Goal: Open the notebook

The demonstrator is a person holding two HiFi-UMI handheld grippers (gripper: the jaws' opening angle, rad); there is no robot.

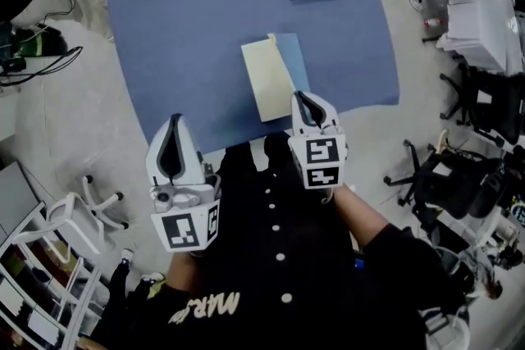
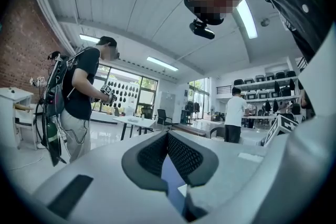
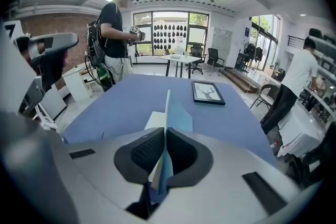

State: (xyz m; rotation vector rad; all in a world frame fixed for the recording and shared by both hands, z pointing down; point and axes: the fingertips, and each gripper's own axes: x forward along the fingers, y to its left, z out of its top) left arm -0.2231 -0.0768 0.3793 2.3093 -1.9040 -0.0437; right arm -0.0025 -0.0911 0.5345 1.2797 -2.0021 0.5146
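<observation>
Only the notebook cover (image 3: 177,114) is clamped by right gripper (image 1: 305,102) jaws; left gripper (image 2: 168,136) jaws together, empty. Unpinned, the whole notebook (image 1: 269,82) could get dragged.

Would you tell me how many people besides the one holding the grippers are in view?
2. A person in a black shirt stands beyond the far left of the table; a person in a white shirt stands off its right side. Others may be hidden.

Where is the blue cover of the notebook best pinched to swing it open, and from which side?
Pinch the thin blue cover at its near edge, coming from the person's side with a jaw on each face, as the right gripper does. It stands raised above the cream page, so that edge is free.
</observation>
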